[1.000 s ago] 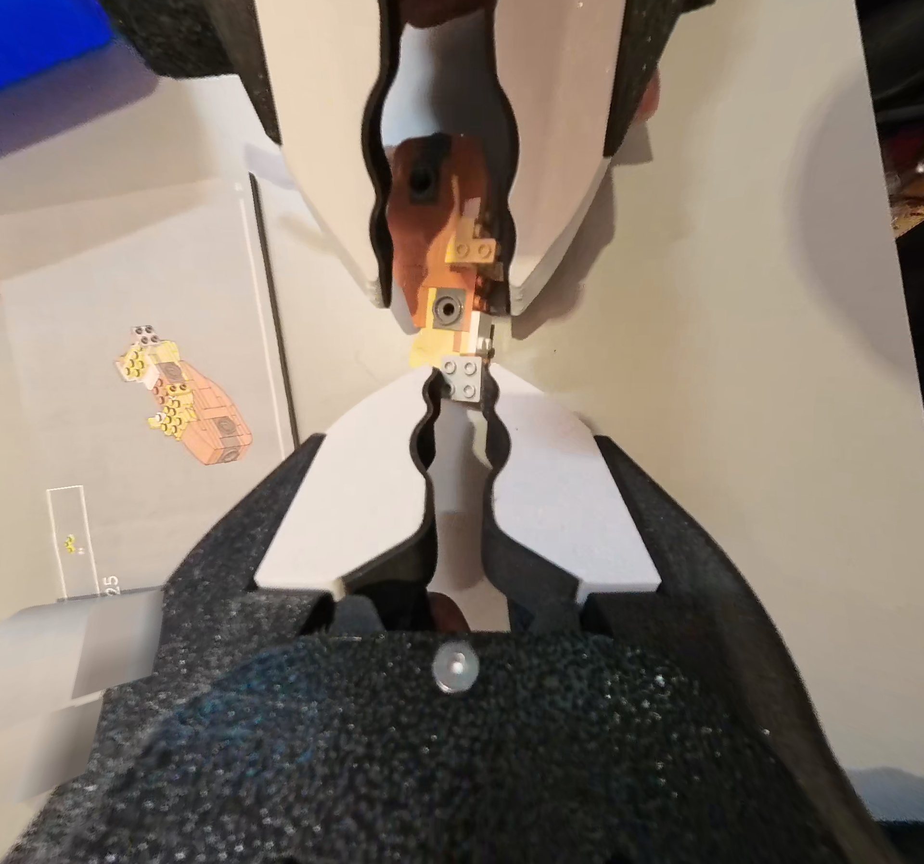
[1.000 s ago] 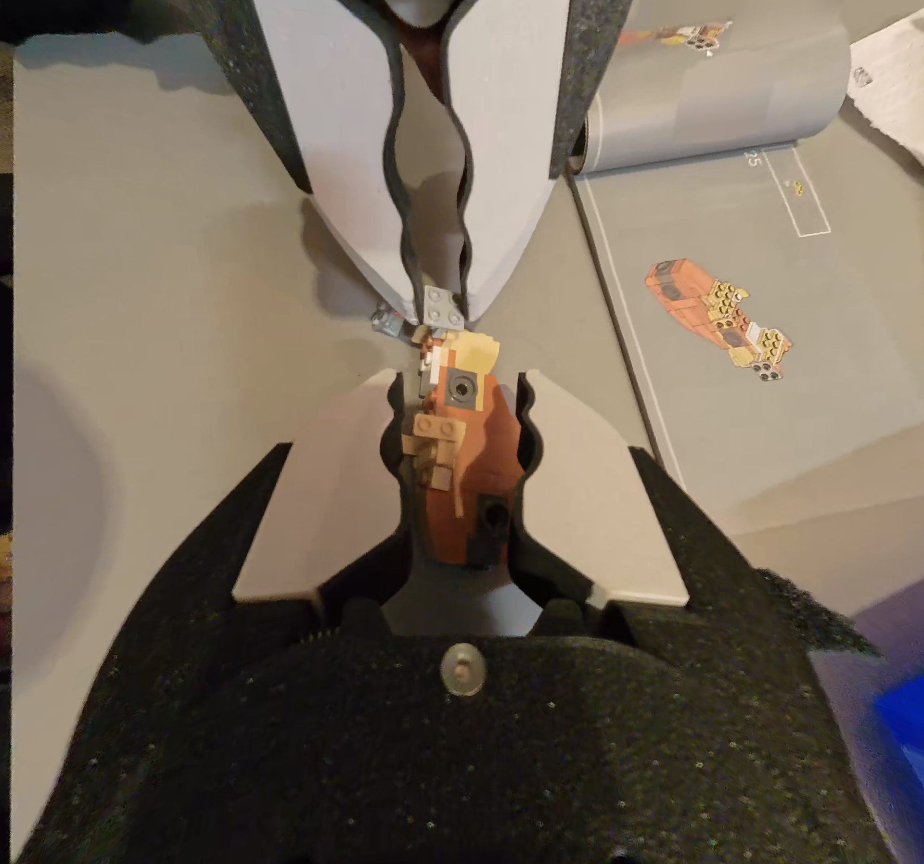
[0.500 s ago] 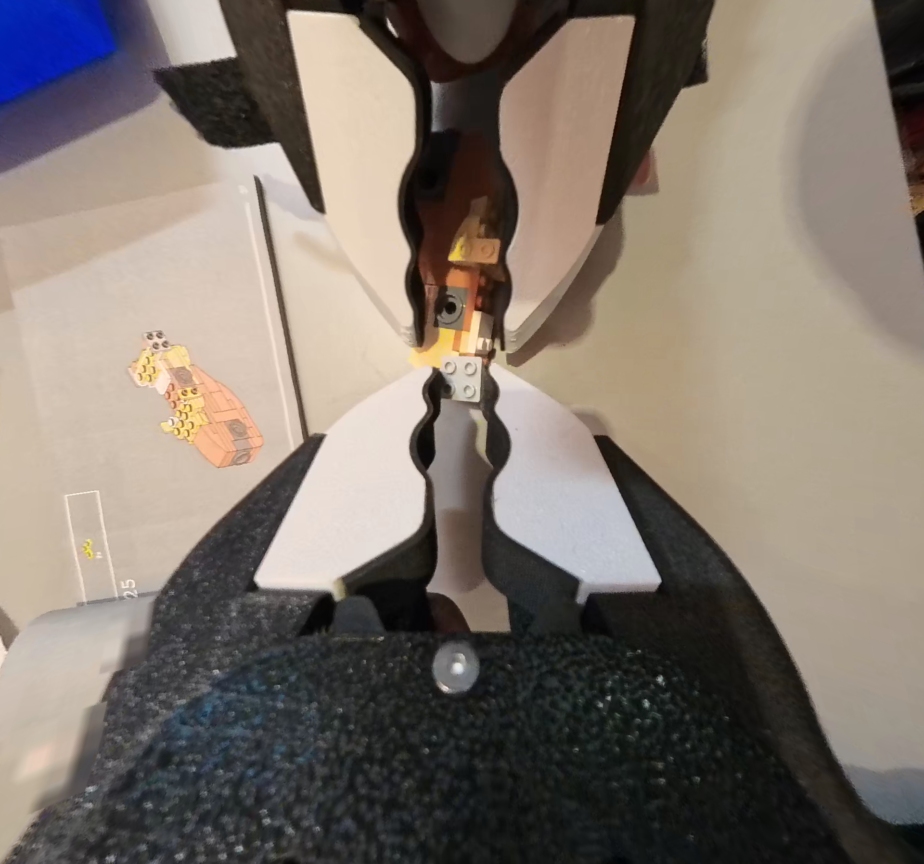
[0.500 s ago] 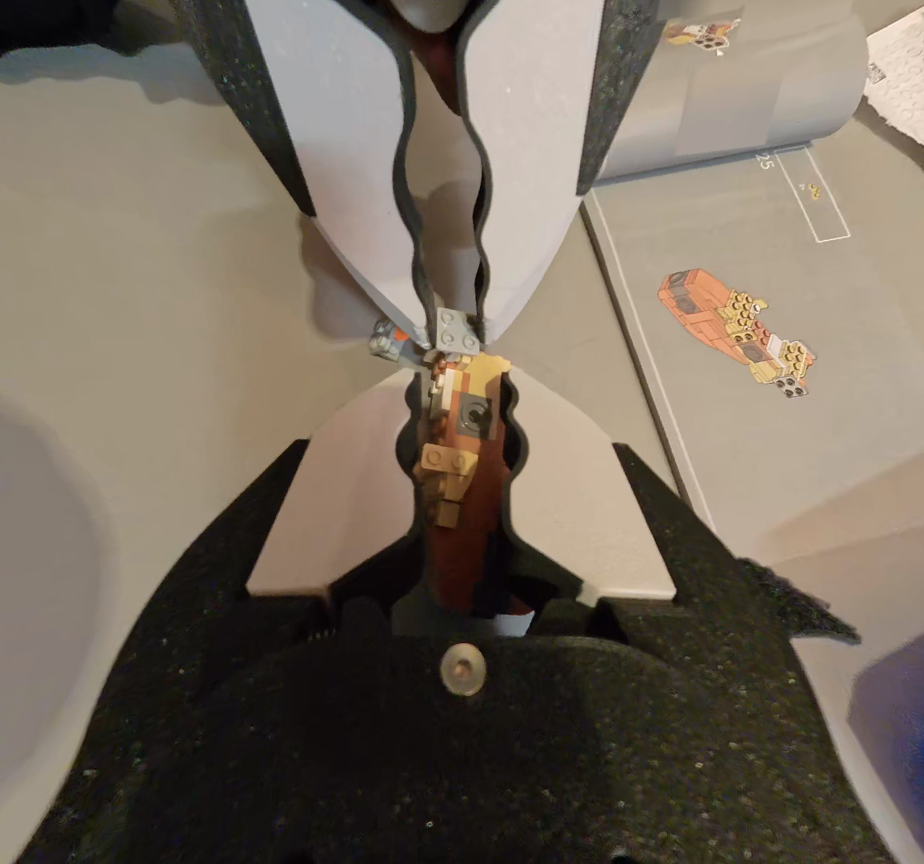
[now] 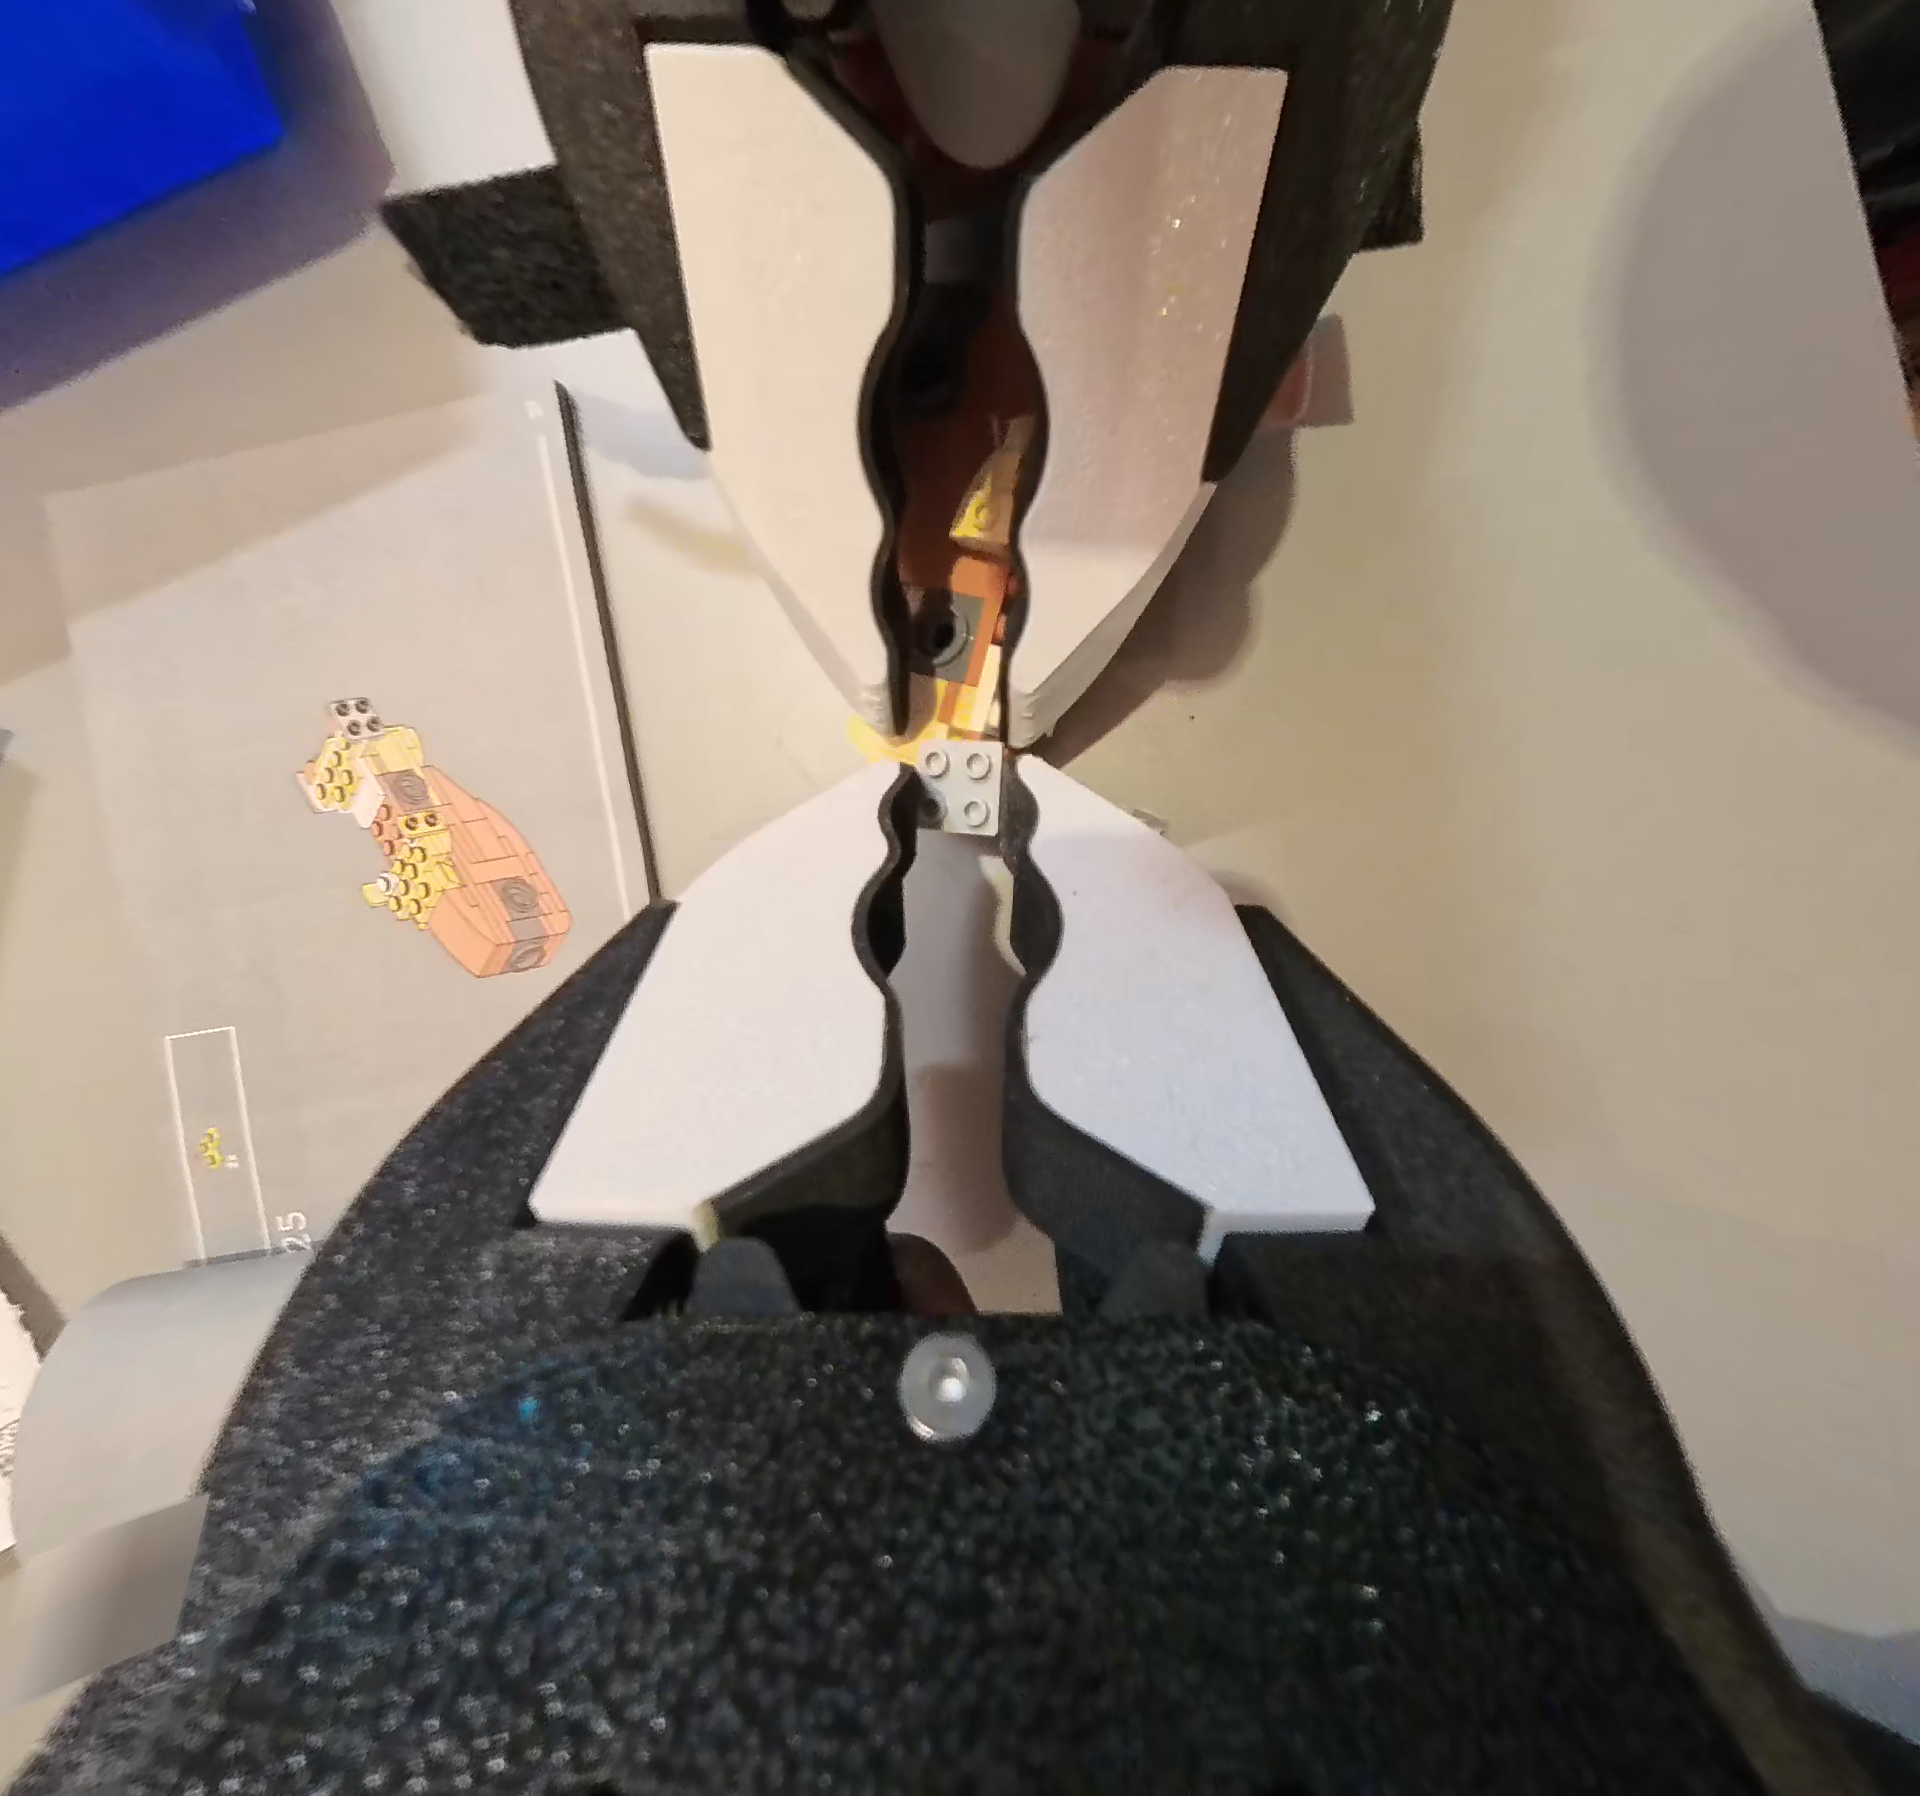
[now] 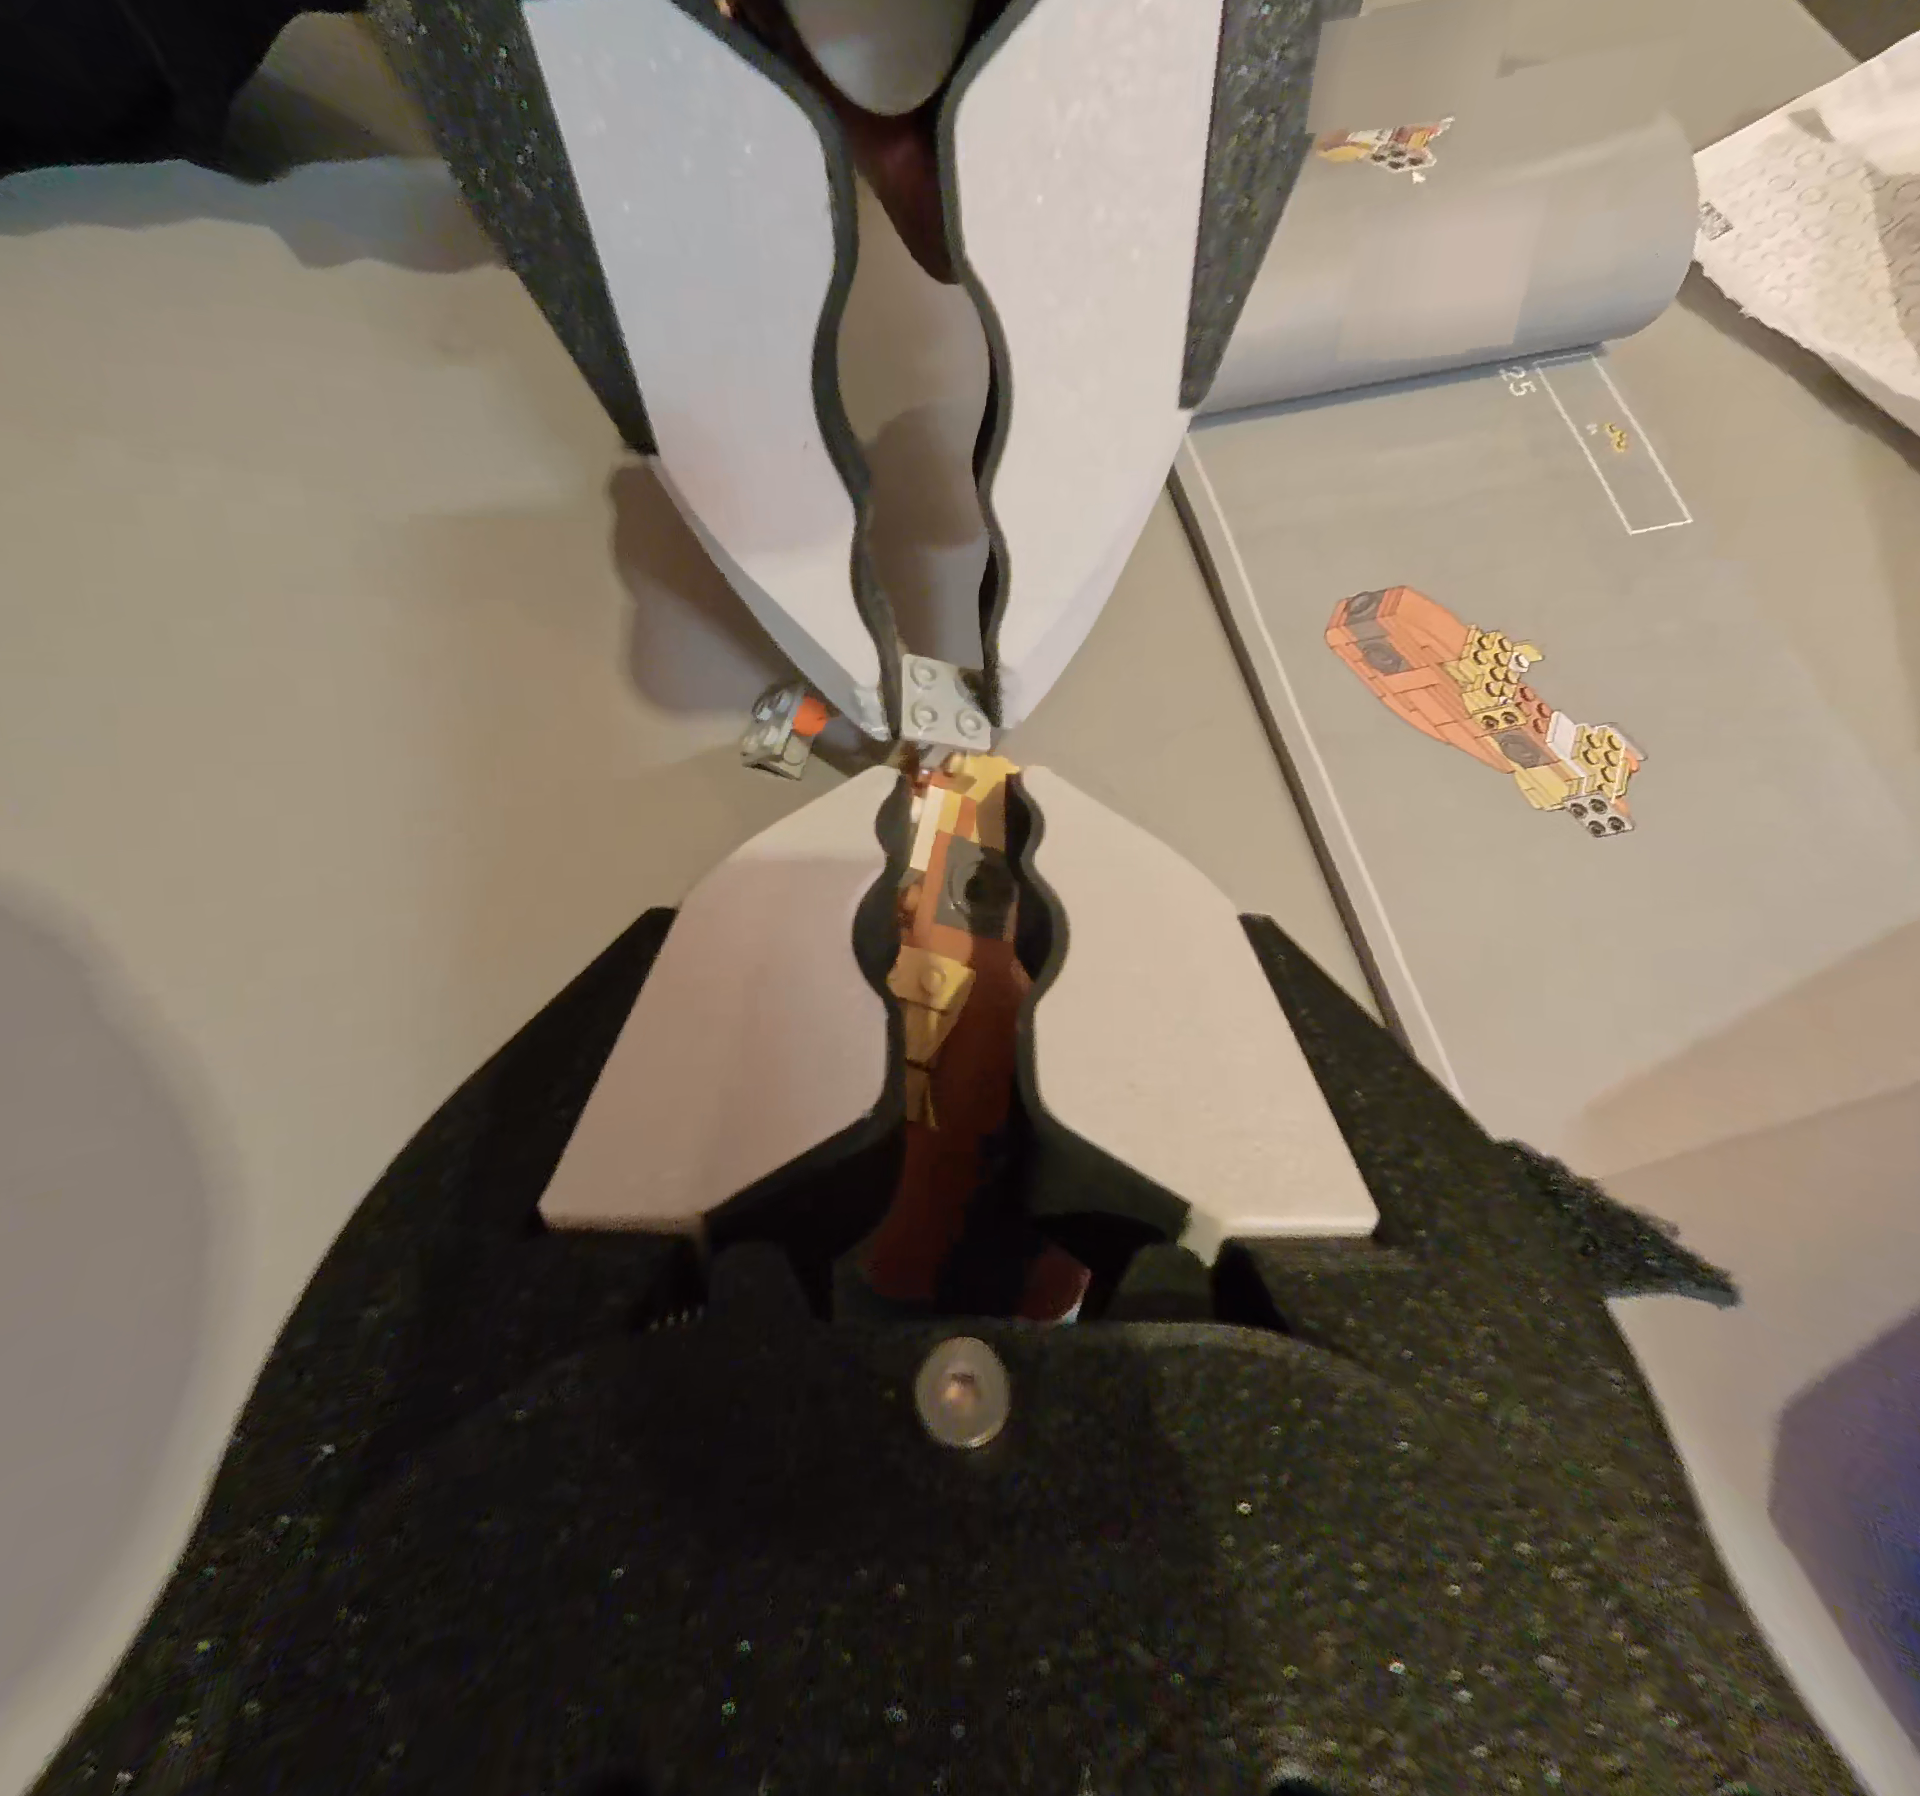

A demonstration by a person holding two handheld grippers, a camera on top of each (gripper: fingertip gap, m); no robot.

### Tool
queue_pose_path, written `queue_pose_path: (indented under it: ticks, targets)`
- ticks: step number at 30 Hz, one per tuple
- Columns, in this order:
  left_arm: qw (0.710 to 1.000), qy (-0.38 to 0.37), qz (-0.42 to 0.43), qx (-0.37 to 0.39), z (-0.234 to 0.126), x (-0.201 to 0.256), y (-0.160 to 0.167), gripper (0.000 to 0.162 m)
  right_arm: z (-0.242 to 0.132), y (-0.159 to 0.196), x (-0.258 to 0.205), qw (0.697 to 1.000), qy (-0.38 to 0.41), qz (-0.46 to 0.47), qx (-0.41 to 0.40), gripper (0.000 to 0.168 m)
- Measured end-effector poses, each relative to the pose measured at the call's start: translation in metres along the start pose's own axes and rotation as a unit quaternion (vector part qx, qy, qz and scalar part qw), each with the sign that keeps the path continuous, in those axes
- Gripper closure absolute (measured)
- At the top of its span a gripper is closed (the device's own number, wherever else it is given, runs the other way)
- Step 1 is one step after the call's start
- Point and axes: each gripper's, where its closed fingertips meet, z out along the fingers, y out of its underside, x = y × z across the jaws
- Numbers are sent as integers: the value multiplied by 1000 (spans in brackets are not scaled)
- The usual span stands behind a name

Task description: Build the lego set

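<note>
Right claw (image 6: 956, 790) nearer, brown model (image 6: 961, 967) gripped — left claw (image 5: 961, 790) pinching grey plate (image 5: 963, 788)

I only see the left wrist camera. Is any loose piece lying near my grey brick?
Observer: Yes. The right wrist view shows a small grey and orange piece on the table. It lies right beside the left gripper fingers pinching the grey brick, by the tip of the brown model in the right gripper.
Operator: What's on the booklet's rolled page?
Observer: On the booklet, the curled page carries a small picture of the model.
</note>
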Motion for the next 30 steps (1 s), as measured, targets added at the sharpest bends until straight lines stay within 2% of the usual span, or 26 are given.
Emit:
queue_pose_path:
  ticks: [18, 30]
  targets:
    - [999, -18, 46, -3, -1, 1, 0, 147, 2, -4, -6, 999, -18, -43, 28, 153]
    - [998, -39, 58, -8, 1, -3, 3, 147, 5, 0, -6, 997, 4, -70, 12, 141]
